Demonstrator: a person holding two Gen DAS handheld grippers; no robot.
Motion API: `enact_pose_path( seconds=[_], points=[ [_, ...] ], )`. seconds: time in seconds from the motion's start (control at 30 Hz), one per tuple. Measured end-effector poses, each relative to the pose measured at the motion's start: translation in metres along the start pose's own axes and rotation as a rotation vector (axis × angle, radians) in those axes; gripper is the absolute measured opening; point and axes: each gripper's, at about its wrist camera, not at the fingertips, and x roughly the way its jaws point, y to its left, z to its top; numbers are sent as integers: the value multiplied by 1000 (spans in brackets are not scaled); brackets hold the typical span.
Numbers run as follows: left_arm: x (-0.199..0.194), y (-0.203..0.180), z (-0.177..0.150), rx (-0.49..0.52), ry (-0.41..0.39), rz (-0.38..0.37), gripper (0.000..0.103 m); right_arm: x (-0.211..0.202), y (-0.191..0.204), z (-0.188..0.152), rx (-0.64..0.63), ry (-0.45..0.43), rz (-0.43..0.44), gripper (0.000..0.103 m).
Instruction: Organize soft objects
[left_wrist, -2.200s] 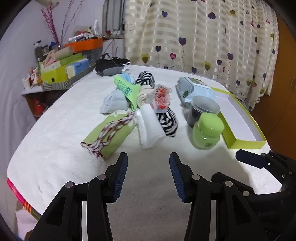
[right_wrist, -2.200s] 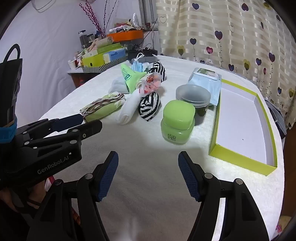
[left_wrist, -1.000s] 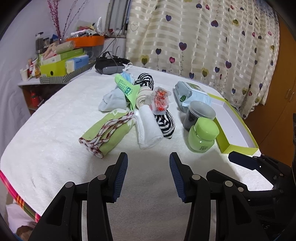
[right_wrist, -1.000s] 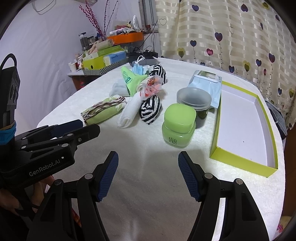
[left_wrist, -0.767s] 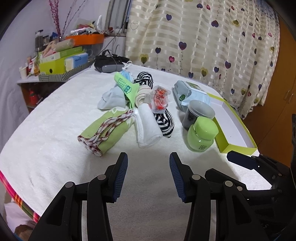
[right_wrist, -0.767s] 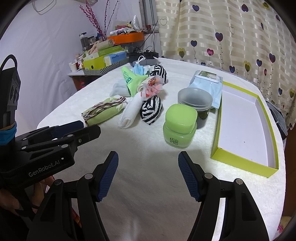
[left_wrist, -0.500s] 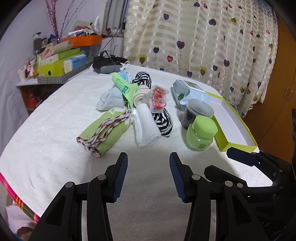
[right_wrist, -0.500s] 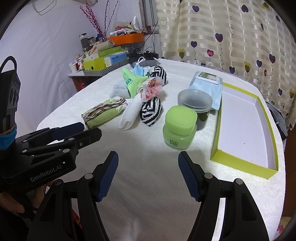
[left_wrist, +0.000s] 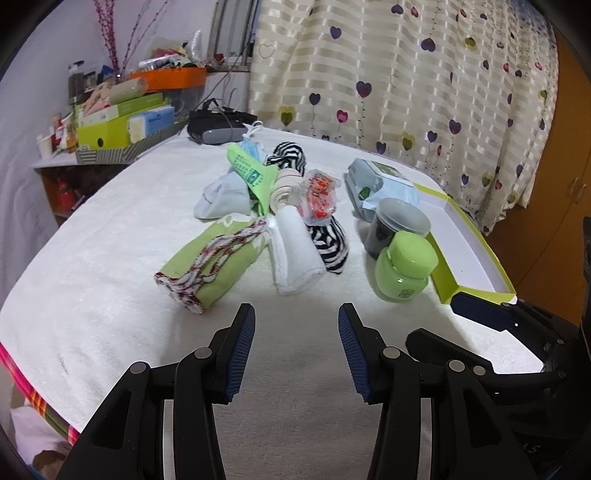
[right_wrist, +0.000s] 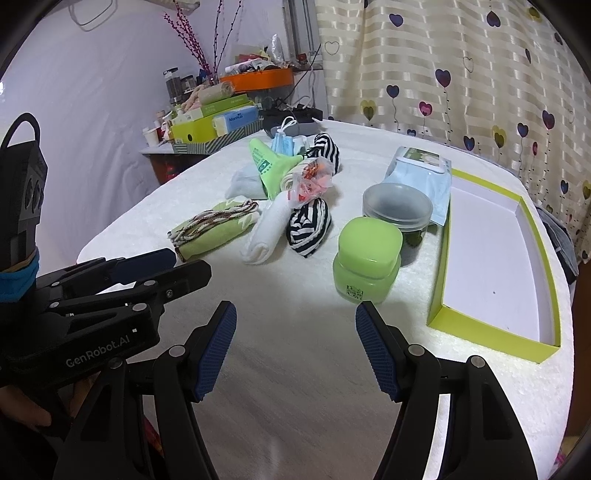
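- Both tools hang empty above the near edge of the white fluffy surface: the left tool has its blue-padded jaws moderately apart with nothing between them, and the right tool stands wider, also bare.
- Soft things lie in a loose heap at mid-surface, well ahead of both tools: a green rolled cloth with a braided red-and-white cord, a white rolled towel just beside it, a black-and-white striped fabric bundle touching the towel, and pale socks further back.
- Likely trouble is the overlap. Closing on the towel could snag the striped bundle or the crinkly clear packet with orange print resting on top, dragging the heap apart.
- A right-side reach could knock the lime-green lidded jar or the grey lidded tub, which stand between the heap and the empty lime-green shallow box.
- The cord on the green roll may slip loose if pinched alone.
- Each tool points forward and slopes down toward the surface, side by side, the left one's fingers showing at the left of the right wrist view.
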Motion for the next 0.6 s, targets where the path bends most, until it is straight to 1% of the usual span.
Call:
enact_pose_path(
  seconds=[0.27,0.6],
  points=[
    [3,5,0,-8,12,1,46,2,2,2,-5,4,14,68],
    [4,7,-1,-7,15,-14,46,2,3,3,-12,1,9,68]
  ],
)
